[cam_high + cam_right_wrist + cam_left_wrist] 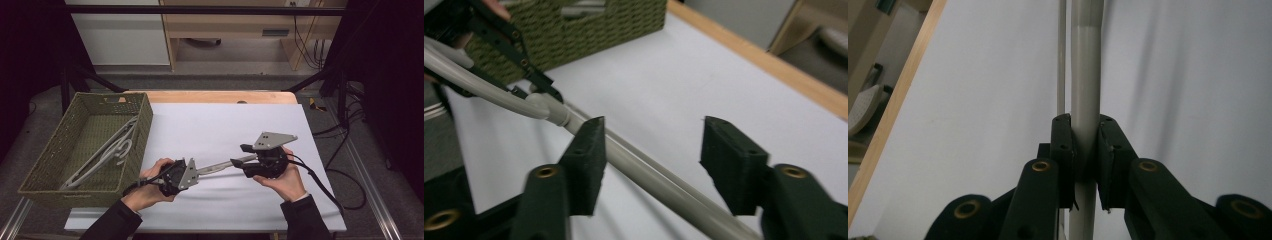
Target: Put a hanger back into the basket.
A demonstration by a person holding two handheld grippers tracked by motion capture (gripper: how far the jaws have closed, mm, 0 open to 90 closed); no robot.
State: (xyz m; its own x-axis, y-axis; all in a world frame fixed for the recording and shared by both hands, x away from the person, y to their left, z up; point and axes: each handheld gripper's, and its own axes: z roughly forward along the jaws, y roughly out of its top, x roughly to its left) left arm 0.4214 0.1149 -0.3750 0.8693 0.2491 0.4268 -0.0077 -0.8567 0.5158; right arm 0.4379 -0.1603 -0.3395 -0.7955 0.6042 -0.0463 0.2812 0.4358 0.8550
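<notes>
From the high view, a white sheet covers the wooden table, and a woven olive-green rectangular basket stands at the sheet's nine o'clock edge with pale grey plastic hangers lying inside. Near the six o'clock side the person's hands hold both tools: the left gripper and the right gripper face each other, and a slim light-grey plastic hanger spans the gap between them, raised just above the sheet.

In the left gripper view, the left gripper is clamped on the grey hanger's straight bar, both black pads pressed against it; the bar runs toward twelve o'clock over the white sheet, with the table's wooden edge at ten o'clock.

In the right gripper view, the right gripper stands apart, pads clear of each other. The hanger's bar crosses from ten o'clock toward five o'clock, touching or just beside the pad at nine o'clock; the other pad is free of it. The left gripper grips the hanger at ten o'clock, before the green basket.
</notes>
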